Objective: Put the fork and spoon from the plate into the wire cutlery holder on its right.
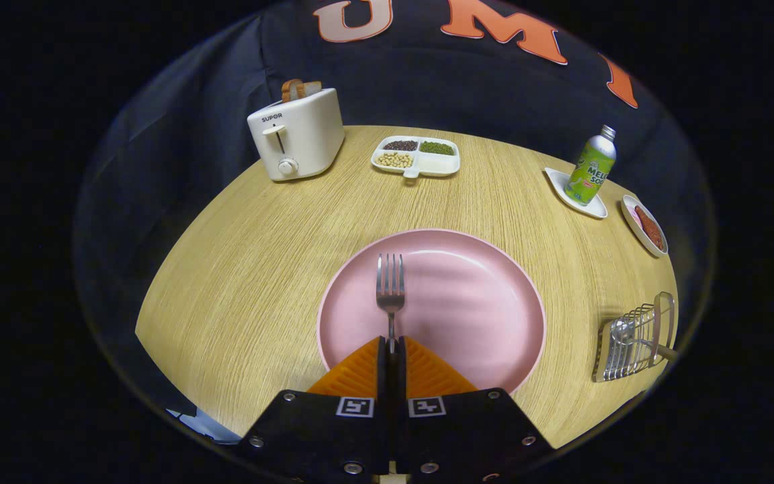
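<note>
A white toaster (pixel 297 134) is sitting far back on the left of the wooden table (pixel 239 269). Two slices of bread (pixel 299 89) are poking out of its top.

Next to it, more to the middle, a white tray (pixel 416 156) with little sections is lying on the table. The sections are holding dark beans, green beans and pale yellow beans, and one looks white inside.

In the middle, close to the front, a big pink plate (pixel 467 302) is lying flat. The gripper (pixel 391 344) is reaching over the near edge of the plate. Its two fingers (pixel 353 376) are squeezing together, and they are pinching the handle of the fork (pixel 390 286). The fork is sticking straight out ahead of the fingers, over the plate, with its prongs pointing away toward the tray. I cannot tell if the fork is touching the plate or is up in the air a bit.

Farther right and back, a green bottle (pixel 591 168) is standing on a small white dish (pixel 578 195). Just beside it, a small dish with something reddish-brown (pixel 646 226) is sitting near the table's edge.

Last, to the right of the plate, the wire cutlery holder (pixel 634 338) is sitting at the table's edge, apart from the plate. Something shiny is resting inside it, but it is too small to tell what it is.
</note>
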`<state>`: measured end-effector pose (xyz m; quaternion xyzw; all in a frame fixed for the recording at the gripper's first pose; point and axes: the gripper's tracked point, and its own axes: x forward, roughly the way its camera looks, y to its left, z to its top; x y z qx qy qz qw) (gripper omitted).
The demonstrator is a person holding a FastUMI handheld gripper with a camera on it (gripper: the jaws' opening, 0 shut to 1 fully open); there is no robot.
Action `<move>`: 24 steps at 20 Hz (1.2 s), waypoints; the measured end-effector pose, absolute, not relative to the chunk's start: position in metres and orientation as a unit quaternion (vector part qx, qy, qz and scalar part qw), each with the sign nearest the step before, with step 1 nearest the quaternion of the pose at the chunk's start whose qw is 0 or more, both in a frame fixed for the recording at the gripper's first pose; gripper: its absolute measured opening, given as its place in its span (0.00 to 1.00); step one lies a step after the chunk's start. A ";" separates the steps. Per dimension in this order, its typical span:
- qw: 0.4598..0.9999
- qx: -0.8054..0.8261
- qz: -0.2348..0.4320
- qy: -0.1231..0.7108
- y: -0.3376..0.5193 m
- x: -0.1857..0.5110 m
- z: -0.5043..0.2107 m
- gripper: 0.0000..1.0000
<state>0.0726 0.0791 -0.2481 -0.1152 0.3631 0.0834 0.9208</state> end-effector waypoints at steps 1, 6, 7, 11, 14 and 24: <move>0.922 -0.113 0.083 0.362 0.077 0.072 -0.243 0.04; 0.924 -0.116 0.078 0.356 0.055 0.065 -0.216 0.04; 0.925 -0.115 0.075 0.355 0.049 0.064 -0.210 0.04; 0.926 -0.121 0.064 0.352 0.023 0.058 -0.186 0.04; 0.925 -0.123 0.054 0.355 0.001 0.053 -0.171 0.04; 0.916 -0.127 0.005 0.380 -0.111 0.027 -0.127 0.05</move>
